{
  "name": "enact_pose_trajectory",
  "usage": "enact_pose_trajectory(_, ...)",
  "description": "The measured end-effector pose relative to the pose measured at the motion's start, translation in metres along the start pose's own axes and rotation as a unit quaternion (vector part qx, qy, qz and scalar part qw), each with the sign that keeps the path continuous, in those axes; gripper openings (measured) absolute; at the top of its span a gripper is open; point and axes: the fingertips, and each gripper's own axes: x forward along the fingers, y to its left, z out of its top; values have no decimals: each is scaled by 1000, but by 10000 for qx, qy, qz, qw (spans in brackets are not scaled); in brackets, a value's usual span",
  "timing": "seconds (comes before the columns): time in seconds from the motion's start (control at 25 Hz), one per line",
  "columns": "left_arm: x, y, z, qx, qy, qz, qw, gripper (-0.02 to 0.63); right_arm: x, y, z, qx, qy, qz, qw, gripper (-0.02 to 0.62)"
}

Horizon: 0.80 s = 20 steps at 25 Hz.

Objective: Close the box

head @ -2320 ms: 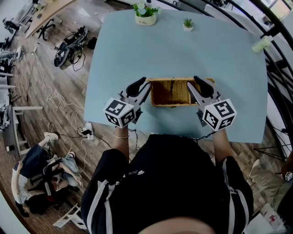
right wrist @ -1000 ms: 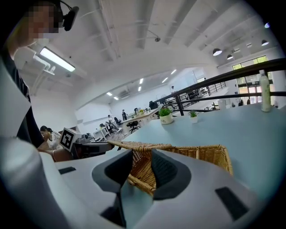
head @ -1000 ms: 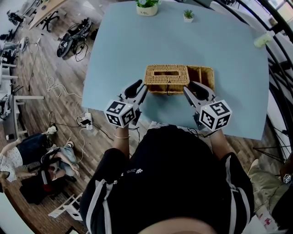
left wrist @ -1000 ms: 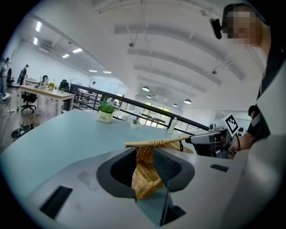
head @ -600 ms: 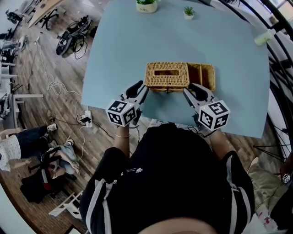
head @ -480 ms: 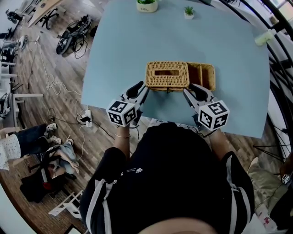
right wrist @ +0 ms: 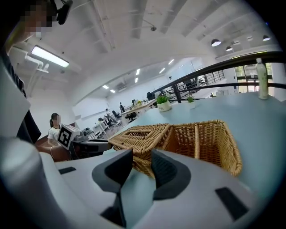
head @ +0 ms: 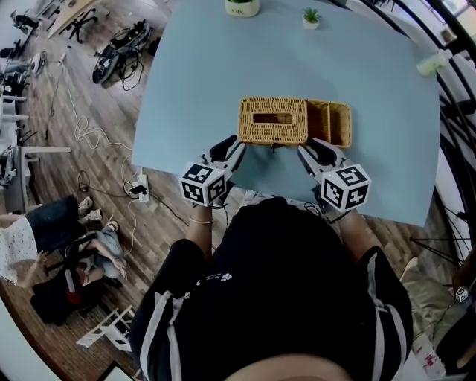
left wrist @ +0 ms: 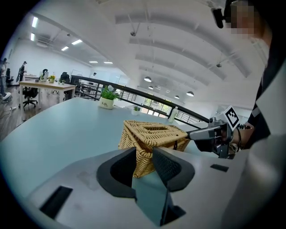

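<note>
The wicker box (head: 338, 124) sits in the middle of the table (head: 216, 67), toward your edge, its long side facing you. Its lid (head: 272, 130), the one with the slot in it, lies down over the left section, while the smaller compartment (head: 329, 123) on the right stands uncovered. From the two tool views the lid looks flat or very nearly so. Whether its front rim is fully seated on the body you cannot tell from here.

You hold the lid by its front edge, one tool at each corner. The left tool (head: 233, 146) is closed on the woven rim at the near left corner, and the right tool (head: 309, 146) is closed on the rim at the near right corner. In both views the wicker fills the gap between the pads. Gripping at both ends makes sense: the lid is wide and light, and a single grip would let it twist as it comes down. Both tools point slightly downward and reach in from your side, which keeps them clear of the hinge line at the back.

My judgement is that the closing is almost finished, with only the final press and release left.

Two small potted plants (head: 242, 7) stand well apart at the far edge and play no part.
</note>
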Motion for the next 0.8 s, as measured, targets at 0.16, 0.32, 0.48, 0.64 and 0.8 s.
enact_pose_trajectory(0.16,-2,-1,-3,-34,20,13,10000,100,-1,0,-1,3,18,-6,10000,127)
enact_pose_trajectory(0.32,-3,1,-5,-38,69,68,9999,100,-4,-2,1,22,-18,-68,10000,127)
enact_pose_trajectory(0.48,-7,3,-5,-113,19,141,9998,100,-9,-5,7,66,-165,-151,9997,121)
enact_pose_trajectory(0.64,-16,5,7,-183,-180,224,9994,100,-15,-4,27,-30,-529,-224,9983,79)
enact_pose_trajectory(0.8,-24,2,27,-157,-452,202,9986,97,-23,-1,51,-68,-1006,-289,9945,0)
